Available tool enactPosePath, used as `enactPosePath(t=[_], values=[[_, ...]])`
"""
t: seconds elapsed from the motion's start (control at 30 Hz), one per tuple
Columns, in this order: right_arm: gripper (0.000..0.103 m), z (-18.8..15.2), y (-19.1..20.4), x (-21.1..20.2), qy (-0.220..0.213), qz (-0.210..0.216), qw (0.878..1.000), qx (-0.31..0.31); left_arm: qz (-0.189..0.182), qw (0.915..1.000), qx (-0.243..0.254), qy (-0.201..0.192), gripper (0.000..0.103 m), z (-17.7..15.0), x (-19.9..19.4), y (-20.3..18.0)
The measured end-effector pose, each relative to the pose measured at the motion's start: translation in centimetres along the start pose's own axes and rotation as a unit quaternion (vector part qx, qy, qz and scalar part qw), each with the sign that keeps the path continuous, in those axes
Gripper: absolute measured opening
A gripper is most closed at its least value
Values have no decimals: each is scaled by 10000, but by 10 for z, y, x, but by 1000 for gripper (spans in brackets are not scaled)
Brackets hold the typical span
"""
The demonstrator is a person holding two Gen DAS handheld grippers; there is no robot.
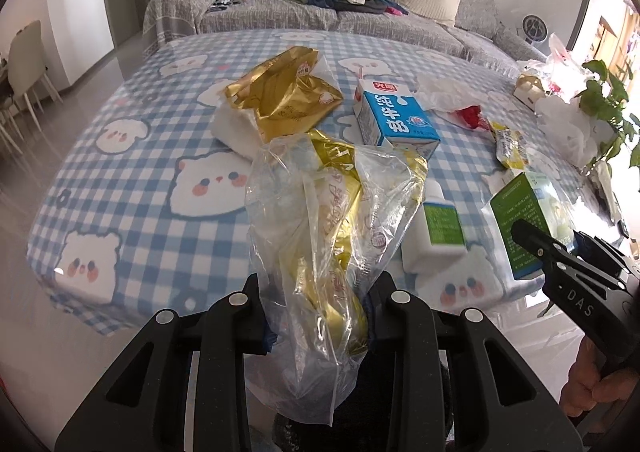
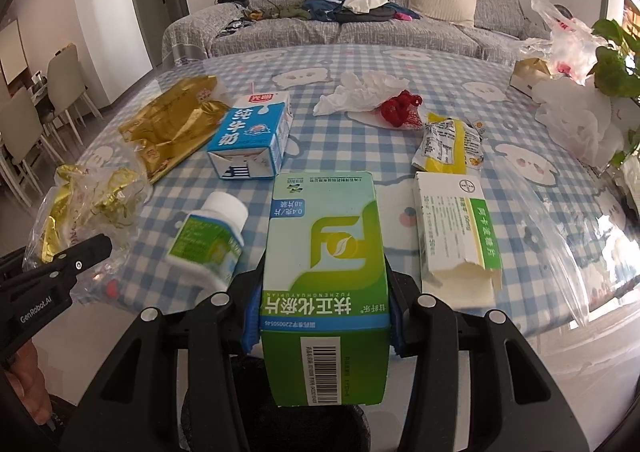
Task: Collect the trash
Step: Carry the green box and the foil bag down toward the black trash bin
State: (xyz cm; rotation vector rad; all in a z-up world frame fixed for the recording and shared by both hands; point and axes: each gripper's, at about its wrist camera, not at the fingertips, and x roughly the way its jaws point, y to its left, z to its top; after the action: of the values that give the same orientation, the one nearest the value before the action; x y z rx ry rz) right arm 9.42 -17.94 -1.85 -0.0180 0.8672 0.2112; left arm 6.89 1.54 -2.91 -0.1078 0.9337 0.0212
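Between clenched left fingers [image 1: 262,316] sits a wrapper bag [image 1: 320,236]; right fingers [image 2: 396,316] clamp a green box [image 2: 326,284].

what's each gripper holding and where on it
Left gripper pinches the clear bag of gold wrappers near its lower middle. Right gripper clamps the green box by its sides.

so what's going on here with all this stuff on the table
A person is clearing trash off a checked table with a gripper in each hand. The left gripper is clamped on a clear plastic bag with gold wrappers inside, and the right gripper is clamped on a green box. A milk carton, white bottle and crumpled tissue lie on the table.
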Motion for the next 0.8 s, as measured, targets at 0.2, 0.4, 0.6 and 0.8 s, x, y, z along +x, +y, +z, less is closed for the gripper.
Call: enactPosePath(t=[0.2,0.4,0.6,0.8], values=[[45,-16,4,-28,-161,14,9999,47,-25,10000,19,-47,30,-21,-21,2],[45,-35,5,-56,-332,69,9993,125,-126,9999,23,-86,30,-50,-43,2],[45,-48,7,-75,-486,72,9987,157,-194,9997,-53,-163,30,-68,-56,2],[45,-68,9,-82,-443,129,9987,224,-234,9997,-110,-25,30,-99,-57,5]])
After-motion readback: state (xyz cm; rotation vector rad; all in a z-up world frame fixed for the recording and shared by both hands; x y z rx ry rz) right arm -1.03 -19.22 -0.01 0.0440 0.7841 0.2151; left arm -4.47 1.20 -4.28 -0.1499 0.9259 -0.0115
